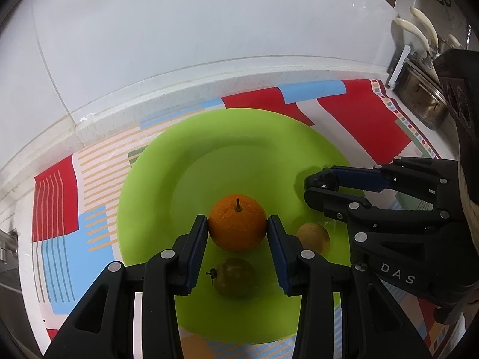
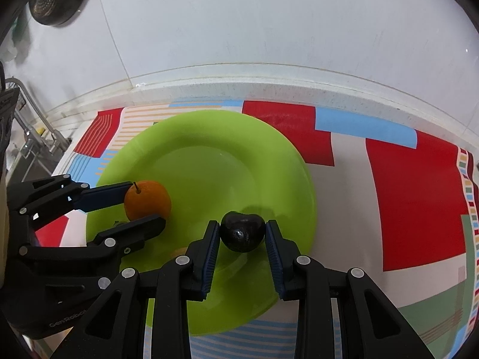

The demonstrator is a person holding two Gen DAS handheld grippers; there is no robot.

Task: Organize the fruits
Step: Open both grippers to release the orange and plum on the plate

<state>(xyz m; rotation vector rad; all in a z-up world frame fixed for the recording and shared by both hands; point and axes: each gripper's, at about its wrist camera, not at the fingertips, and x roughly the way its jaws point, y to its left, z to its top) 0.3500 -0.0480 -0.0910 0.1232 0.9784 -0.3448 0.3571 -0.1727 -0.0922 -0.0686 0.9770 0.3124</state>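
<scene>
The left tongs (image 1: 237, 229) are clamped on an orange (image 1: 237, 227), one blue pad pressed to each flank at its widest part, with the stem pointing up. The right tongs (image 2: 242, 234) are clamped the same way on a dark, glossy fruit (image 2: 242, 232), which looks like a plum or a small avocado; I cannot tell which. Both fruits sit low over the green plate (image 2: 209, 161), which lies on a patterned mat (image 2: 419, 194) on the tabletop by a white wall. Whether either fruit touches the plate or hangs just above it is not clear.

Two more fruits lie on the plate near the left tongs: a greenish-brown one (image 1: 233, 276) just beneath them and a tan one (image 1: 312, 236) beside the right-hand finger.

The orange is probably firm, with a pebbled rind that gives the pads good friction, so the hold across its middle should be secure under moderate pressure. The dark fruit looks smooth and shiny, so it is likelier to slip or bruise; it wants a gentle squeeze at its broadest part. Both fruits are round and will likely roll once released, so they are best set down in the plate's shallow well, clear of the two already there.
</scene>
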